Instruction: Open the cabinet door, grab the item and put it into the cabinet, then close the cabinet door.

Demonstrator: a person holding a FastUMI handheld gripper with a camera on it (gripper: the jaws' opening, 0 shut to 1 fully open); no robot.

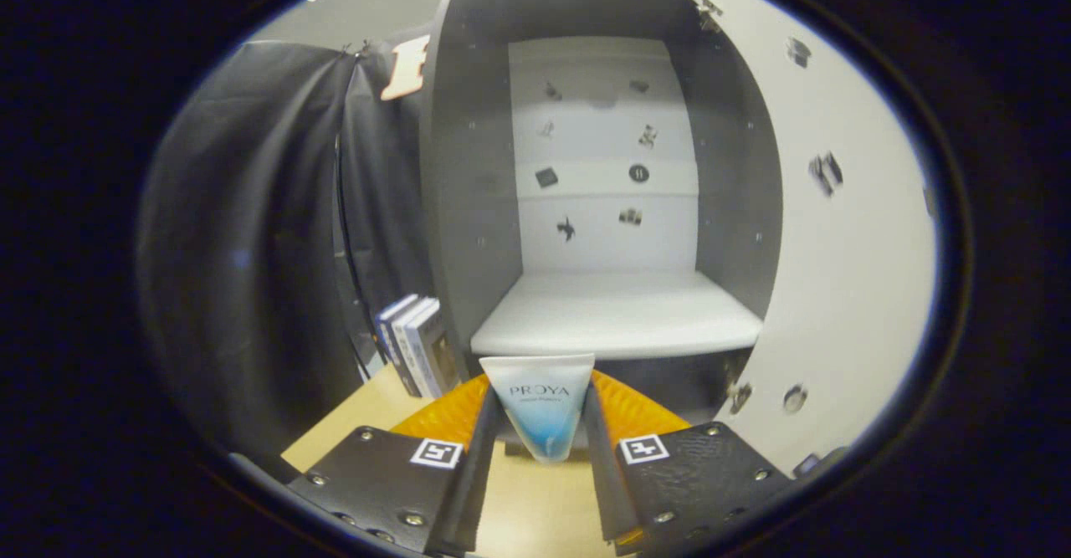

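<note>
A white tube [540, 403] with a blue lower end stands upright between my fingers, its wide flat end up. My gripper [542, 420] is shut on the tube, both fingers pressing its sides. Straight ahead stands the grey cabinet [468, 165] with its door [845, 232] swung wide open to the right. Inside, a white shelf [619, 315] lies just beyond and slightly above the tube's top. The cabinet's pale back panel [607, 156] carries several small dark stickers.
Three upright books or boxes [417, 345] lean beside the cabinet's left wall on the light wooden tabletop [351, 428]. Black cloth [251, 240] hangs to the left. The open door bounds the space on the right.
</note>
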